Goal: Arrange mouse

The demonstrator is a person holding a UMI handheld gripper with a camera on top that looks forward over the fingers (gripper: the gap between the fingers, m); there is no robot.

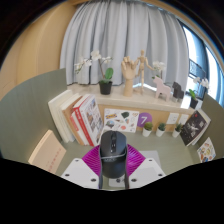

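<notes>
A black computer mouse (111, 154) sits between my gripper's (111, 163) two fingers, lifted above the desk with its nose pointing ahead. Both magenta pads (93, 160) press against its sides. The fingers are shut on the mouse. Its rear end hangs down past the white finger bodies. The desk surface directly beneath it is hidden.
Ahead stand upright books (84, 118) on the left, a picture card (121, 121), small potted plants (147, 128) and a framed picture (193, 127). A shelf behind carries a potted orchid (106, 80) and wooden figures (143, 72) before grey curtains. A tan pad (46, 148) lies left.
</notes>
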